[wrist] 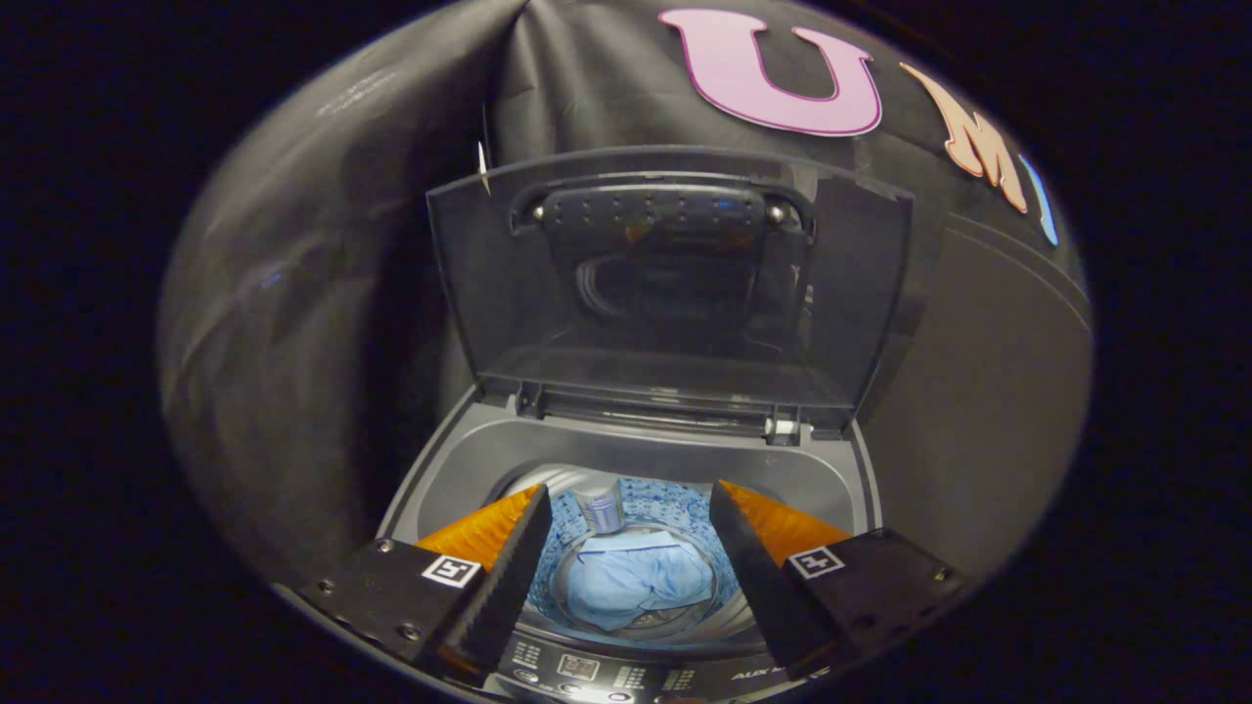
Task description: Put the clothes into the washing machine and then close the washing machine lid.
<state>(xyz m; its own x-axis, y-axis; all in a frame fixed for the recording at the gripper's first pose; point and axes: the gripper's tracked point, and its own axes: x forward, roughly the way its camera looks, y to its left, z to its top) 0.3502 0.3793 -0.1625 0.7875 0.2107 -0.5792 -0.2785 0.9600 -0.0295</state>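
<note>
The claw (626, 548) is spread wide, empty. The clothes (636, 587) lie in the drum below, between its 2 fingers. The raised lid (675, 293), beyond them, should be hooked at its top edge and lowered gently.

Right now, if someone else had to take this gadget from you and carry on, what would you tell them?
Gripper: fingers spread open, holding nothing, poised above the washing machine's opening.
Clothes: a light blue garment lies at the bottom of the drum, seen between the fingers. A small cylindrical part stands up in the drum just behind it.
Lid: raised, standing open at the back of the washing machine.
Control panel: at the near edge, just below the fingers.
Done: clothes are inside.
Left: reach up to the lid, bring it down and shut it.
</note>
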